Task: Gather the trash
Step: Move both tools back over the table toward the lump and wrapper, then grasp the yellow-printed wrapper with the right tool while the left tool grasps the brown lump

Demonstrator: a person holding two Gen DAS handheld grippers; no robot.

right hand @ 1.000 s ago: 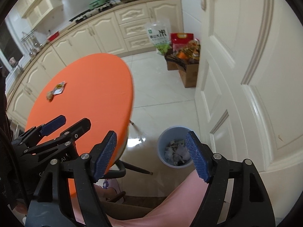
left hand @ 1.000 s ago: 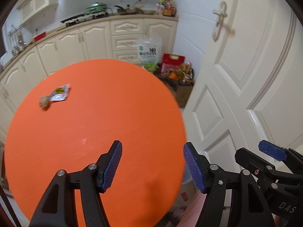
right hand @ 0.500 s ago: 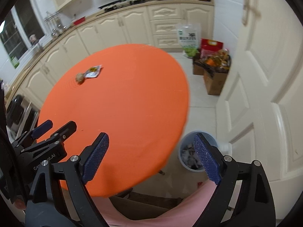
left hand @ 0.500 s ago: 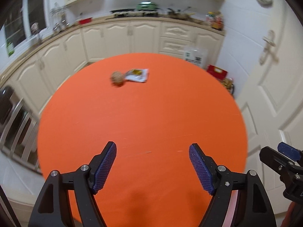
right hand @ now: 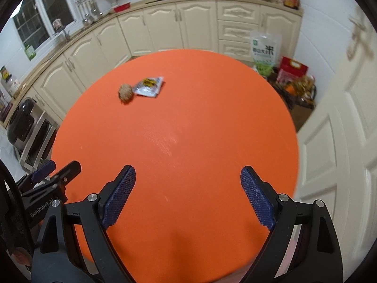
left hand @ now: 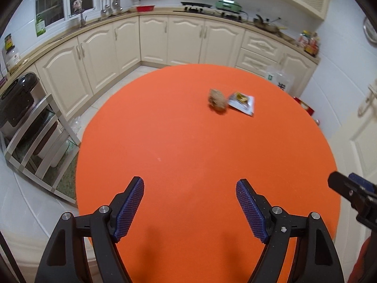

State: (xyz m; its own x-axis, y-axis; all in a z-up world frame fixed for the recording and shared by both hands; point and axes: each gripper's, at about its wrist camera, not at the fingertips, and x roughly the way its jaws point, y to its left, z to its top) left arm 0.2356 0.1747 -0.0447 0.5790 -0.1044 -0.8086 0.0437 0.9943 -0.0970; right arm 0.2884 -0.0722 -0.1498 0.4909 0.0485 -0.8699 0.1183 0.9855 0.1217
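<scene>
Two bits of trash lie on the far part of a round orange table (left hand: 188, 155) (right hand: 188, 141): a brownish crumpled ball (left hand: 218, 99) (right hand: 125, 92) and, touching it on the right, a silver snack wrapper (left hand: 242, 102) (right hand: 148, 86). My left gripper (left hand: 189, 188) hangs open over the table's near part, nothing between its blue pads. My right gripper (right hand: 188, 176) is also open and empty, over the near half of the table. Both are well short of the trash. The right gripper's tip shows at the left wrist view's right edge (left hand: 348, 186).
Cream kitchen cabinets (left hand: 183, 40) (right hand: 179, 28) curve behind the table. A metal rack with a black appliance (left hand: 16, 103) stands at the left. A white door (right hand: 341, 118) is on the right, with bags and a box of goods (right hand: 294, 82) on the floor beside it.
Both grippers have swung left from the door and bin side to over the table, and their jaws have widened. The bin has left the right wrist view; the trash now sits nearer the middle.
</scene>
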